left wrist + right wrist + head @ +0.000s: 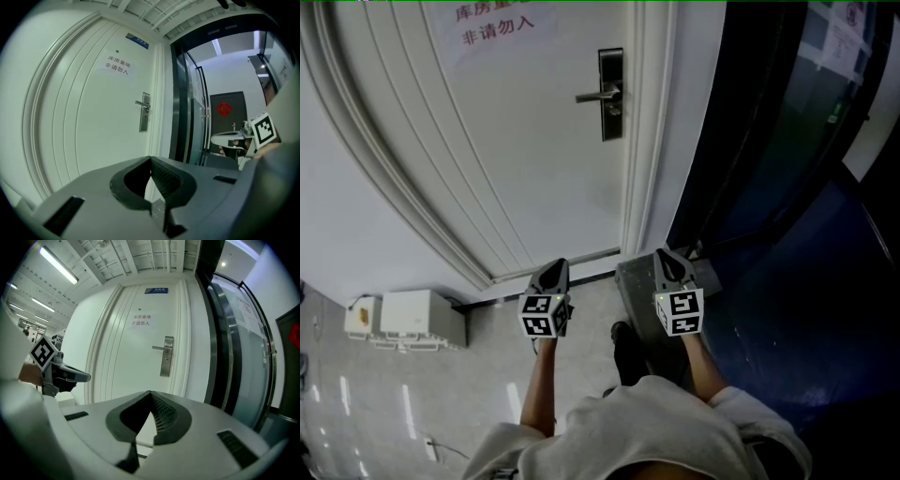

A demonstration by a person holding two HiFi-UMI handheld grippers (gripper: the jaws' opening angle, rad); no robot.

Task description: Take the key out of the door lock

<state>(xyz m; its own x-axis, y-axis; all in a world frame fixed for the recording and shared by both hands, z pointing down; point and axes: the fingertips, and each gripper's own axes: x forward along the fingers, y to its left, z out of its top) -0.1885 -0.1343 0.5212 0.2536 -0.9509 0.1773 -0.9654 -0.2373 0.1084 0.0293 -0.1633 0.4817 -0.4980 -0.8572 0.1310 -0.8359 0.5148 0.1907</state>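
A white door [516, 141] stands shut ahead, with a metal lock plate [611, 94] and a lever handle [598, 95] on its right side. The plate also shows in the left gripper view [144, 112] and the right gripper view [166, 357]. The key is too small to make out at this distance. My left gripper [555, 272] and right gripper [667, 262] are held low, side by side, far short of the door. Both point toward it with jaws shut and empty; their tips meet in the left gripper view [150, 158] and the right gripper view [150, 392].
A paper notice with red print [492, 23] hangs on the door. A white box [408, 319] sits on the floor at the left by the wall. A dark glass partition [769, 131] stands to the right of the door frame. A grey block [642, 291] lies by the threshold.
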